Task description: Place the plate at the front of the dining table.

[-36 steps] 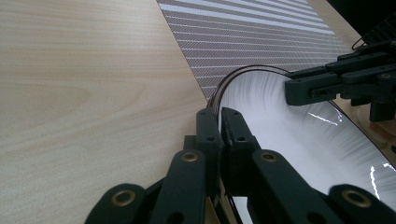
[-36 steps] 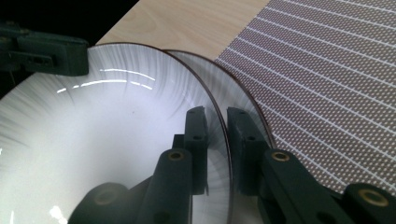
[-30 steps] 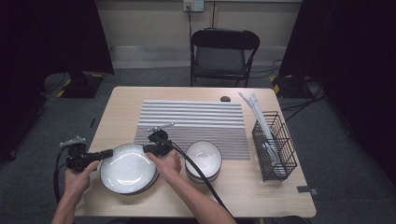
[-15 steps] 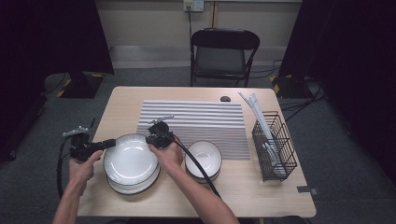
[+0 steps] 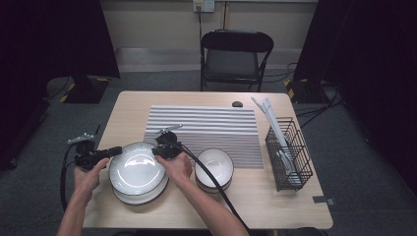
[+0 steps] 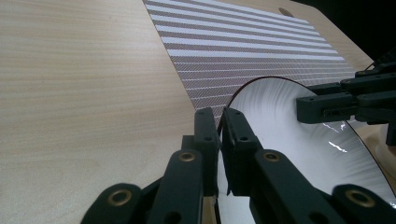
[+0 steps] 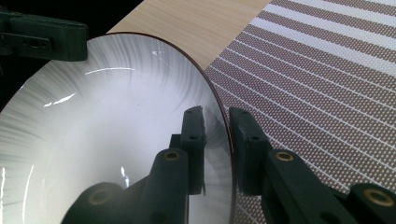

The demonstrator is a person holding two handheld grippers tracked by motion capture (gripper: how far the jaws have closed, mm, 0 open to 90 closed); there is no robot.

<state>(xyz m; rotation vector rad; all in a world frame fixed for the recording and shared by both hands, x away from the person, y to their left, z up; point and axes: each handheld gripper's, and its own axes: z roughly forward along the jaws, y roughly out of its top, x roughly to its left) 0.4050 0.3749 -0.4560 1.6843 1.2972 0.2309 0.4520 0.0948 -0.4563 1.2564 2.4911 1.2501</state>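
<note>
Plate white, dark rim, lifted above a second plate lying on the table at its near left. Left gripper clamps the lifted plate's left rim; in the left gripper view the jaws stand narrow, rim edge pinched between them. Right gripper sits on the plate's right rim; in the right gripper view the rim runs between its jaws, which have just been opening a little. One pad looks pressed on the inner face, while the other seems a hair off the rim; contact there is hard to tell. Plate tilted in both gripper views, its upper edge over the striped mat. Each gripper view also shows the opposite gripper gripping the far rim. Bowl, white with dark rim, stands just right of the plates, near the mat's front edge. Wire basket with white utensils at the table's right side, well apart. Folding chair behind the table.
</note>
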